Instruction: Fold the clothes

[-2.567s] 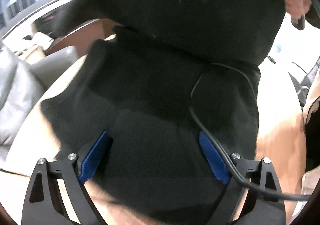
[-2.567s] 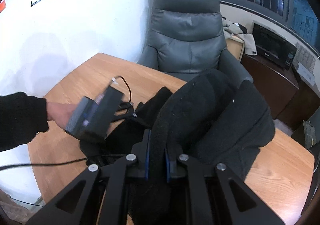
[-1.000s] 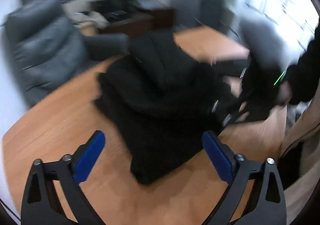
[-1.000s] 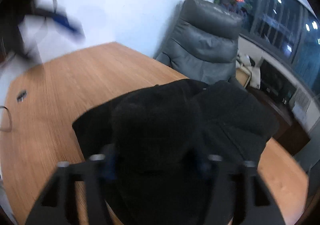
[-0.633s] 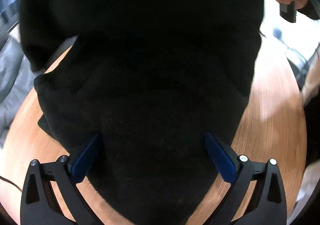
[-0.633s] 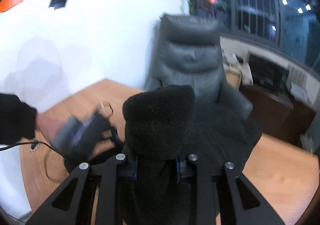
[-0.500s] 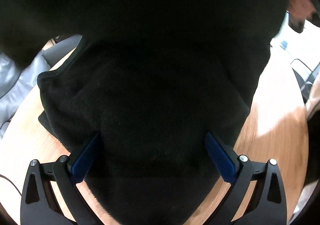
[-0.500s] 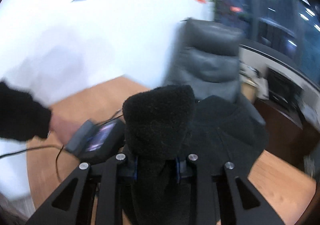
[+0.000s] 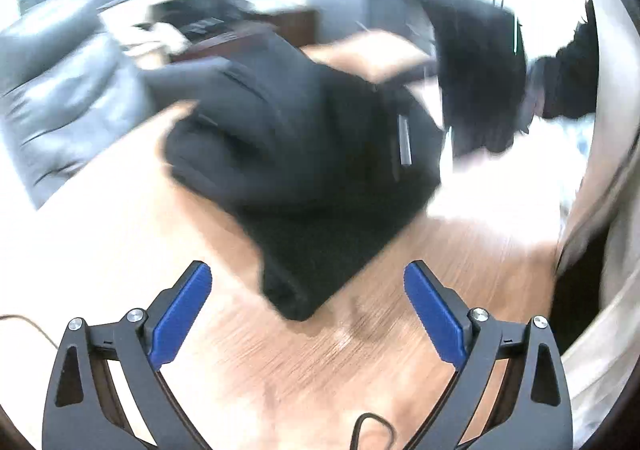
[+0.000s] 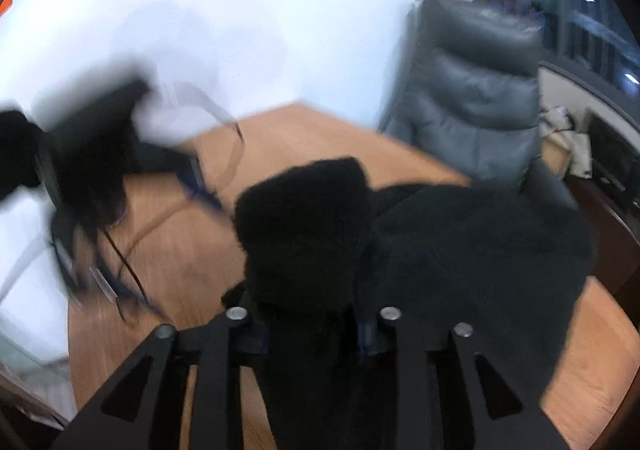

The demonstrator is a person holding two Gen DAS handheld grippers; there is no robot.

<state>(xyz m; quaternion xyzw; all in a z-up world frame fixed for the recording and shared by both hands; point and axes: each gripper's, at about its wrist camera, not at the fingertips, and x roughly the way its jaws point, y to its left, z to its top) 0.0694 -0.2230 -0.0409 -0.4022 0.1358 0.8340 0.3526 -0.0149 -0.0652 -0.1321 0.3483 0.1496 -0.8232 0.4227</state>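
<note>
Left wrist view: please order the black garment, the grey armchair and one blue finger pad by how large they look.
1. black garment, largest.
2. grey armchair, cut by the frame edge, so unsure.
3. blue finger pad, smallest, though nearest the camera.

Black garment (image 10: 304,226): fuzzy matt fleece cloth. Table (image 9: 280,362) under it: smooth wood grain with a slight sheen. Armchair (image 10: 476,98) behind table: grey leather-look, glossy; gripper pads (image 9: 180,314) blue ribbed plastic.
</note>
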